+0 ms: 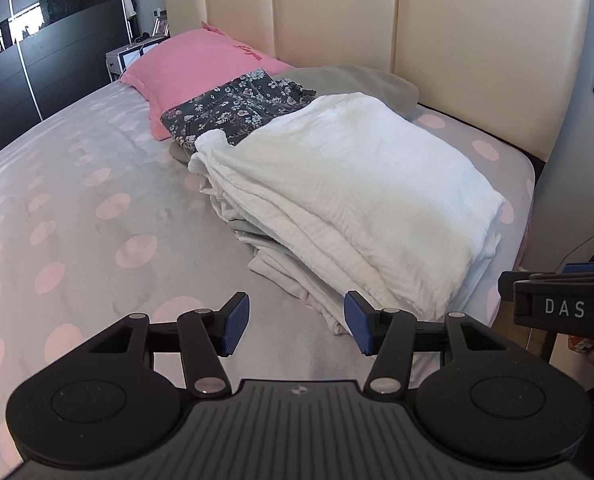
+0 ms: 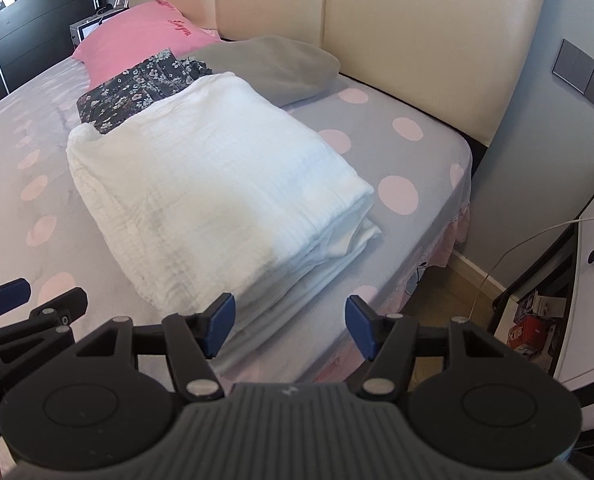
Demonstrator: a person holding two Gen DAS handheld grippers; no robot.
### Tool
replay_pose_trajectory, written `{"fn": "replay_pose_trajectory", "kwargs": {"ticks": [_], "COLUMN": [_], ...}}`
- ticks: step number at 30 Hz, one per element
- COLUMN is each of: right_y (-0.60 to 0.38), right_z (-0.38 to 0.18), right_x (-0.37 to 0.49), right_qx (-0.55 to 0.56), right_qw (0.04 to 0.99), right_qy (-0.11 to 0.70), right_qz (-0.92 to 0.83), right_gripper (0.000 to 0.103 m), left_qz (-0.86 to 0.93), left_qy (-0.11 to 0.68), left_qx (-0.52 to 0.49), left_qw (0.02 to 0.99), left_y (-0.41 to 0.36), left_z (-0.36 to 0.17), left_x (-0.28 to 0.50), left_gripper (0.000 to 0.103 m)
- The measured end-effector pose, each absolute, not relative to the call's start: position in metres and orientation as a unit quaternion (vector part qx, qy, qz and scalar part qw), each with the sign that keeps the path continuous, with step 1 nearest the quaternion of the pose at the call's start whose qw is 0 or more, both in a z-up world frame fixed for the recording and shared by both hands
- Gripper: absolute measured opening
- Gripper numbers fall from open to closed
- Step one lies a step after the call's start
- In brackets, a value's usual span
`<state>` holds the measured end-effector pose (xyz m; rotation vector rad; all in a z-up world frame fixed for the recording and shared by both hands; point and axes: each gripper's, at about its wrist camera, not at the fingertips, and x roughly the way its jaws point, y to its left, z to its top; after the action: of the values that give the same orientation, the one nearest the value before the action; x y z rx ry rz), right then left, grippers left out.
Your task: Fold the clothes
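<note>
A folded white crinkled garment lies on top of a stack of pale folded clothes on the bed; it also shows in the right wrist view. Behind it lies a dark floral garment, also seen in the right wrist view. My left gripper is open and empty, just in front of the stack's near corner. My right gripper is open and empty, over the bed's edge near the stack's front. The left gripper's fingers show at the lower left of the right wrist view.
The bed has a grey sheet with pink dots. A pink pillow and a grey pillow lie by the cream headboard. A white cabinet with a cable stands right of the bed. A dark wardrobe is at the left.
</note>
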<state>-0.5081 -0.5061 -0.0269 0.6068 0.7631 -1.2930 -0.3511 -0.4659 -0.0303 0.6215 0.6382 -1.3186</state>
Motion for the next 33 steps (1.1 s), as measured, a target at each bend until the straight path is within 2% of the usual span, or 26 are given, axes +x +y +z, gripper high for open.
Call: {"fn": "replay_pose_trajectory", "kwargs": {"ticks": [31, 33], "right_y": [-0.5053, -0.5054], "right_z": [-0.026, -0.0259], "right_x": [-0.5108, -0.5109], "right_qx": [0.271, 0.271], "right_qw": [0.692, 0.691], "right_qy": [0.337, 0.337], "right_qz": [-0.579, -0.578], "right_gripper": [0.064, 0.064], "left_qz": [-0.596, -0.597], "left_qy": [0.29, 0.29], "left_qx": [0.276, 0.275], "left_qw": [0.696, 0.696], "left_y": [-0.4632, -0.463], "left_z": [-0.0286, -0.0282], "left_x": [-0.3548, -0.3547], "left_gripper": [0.051, 0.053]}}
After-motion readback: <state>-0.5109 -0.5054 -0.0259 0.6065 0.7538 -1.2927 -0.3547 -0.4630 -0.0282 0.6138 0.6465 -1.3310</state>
